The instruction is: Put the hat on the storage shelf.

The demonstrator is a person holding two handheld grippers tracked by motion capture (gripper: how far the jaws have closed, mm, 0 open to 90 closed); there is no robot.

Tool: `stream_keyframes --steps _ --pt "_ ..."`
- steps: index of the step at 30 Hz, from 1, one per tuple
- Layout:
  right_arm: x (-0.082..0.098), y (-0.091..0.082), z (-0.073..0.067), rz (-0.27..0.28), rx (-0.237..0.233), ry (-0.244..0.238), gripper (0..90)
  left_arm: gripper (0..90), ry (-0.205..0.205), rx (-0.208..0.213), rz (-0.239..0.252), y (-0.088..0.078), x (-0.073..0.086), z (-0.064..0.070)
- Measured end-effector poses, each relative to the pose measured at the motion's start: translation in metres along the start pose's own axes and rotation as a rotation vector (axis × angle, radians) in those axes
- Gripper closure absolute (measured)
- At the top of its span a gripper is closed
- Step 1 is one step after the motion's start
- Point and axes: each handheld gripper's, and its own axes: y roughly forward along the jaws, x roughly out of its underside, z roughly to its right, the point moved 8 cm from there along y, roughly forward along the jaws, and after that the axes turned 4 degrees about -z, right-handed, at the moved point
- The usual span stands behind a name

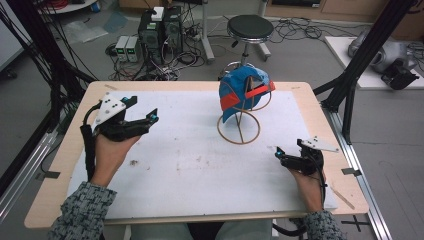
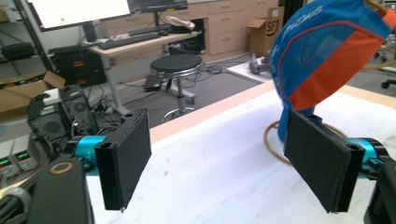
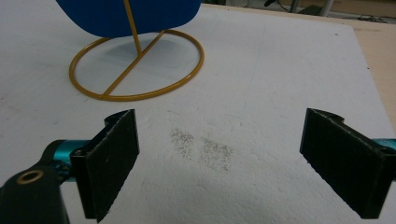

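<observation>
- And here we see the blue baseball cap with orange panels (image 1: 245,92) sitting on top of a gold wire stand with a ring base (image 1: 239,131), towards the far right part of the white sheet-covered wooden table (image 1: 200,165).
- We find the left gripper (image 1: 145,111) held above the far left part of the sheet, well apart from the cap, its tips pointing across the table toward it.
- In the left gripper view we look between its two black padded jaws, which stand wide apart with nothing between them; the cap (image 2: 327,60) rises beyond the right-hand jaw and the stand's ring (image 2: 273,142) peeks out below it.
- We spot the right gripper (image 1: 278,153) low over the near right part of the sheet, near the stand's base but not touching it.
- In the right gripper view we see its jaws spread wide over bare sheet with a grey smudge (image 3: 201,149) between them, gripping nothing; the ring base (image 3: 135,65) lies just ahead, with the cap's blue underside (image 3: 130,16) over it.
- Beyond the table we note a black round stool (image 1: 250,27) on the floor.
</observation>
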Motion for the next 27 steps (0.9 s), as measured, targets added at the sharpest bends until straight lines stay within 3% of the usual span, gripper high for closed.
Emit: stream_keyframes --steps 7,21,27 --pt "0.001 -0.002 -0.001 -0.004 0.000 -0.001 10.8 22.5 -0.020 -0.036 -0.004 -0.021 0.028 -0.015" --pt "0.002 -0.003 0.001 -0.004 0.006 0.003 10.8 22.5 -0.066 -0.100 -0.019 -0.042 0.076 -0.034" --pt "0.001 -0.003 0.000 0.000 0.006 -0.007 10.8 22.5 -0.045 -0.102 -0.026 -0.044 0.083 -0.035"
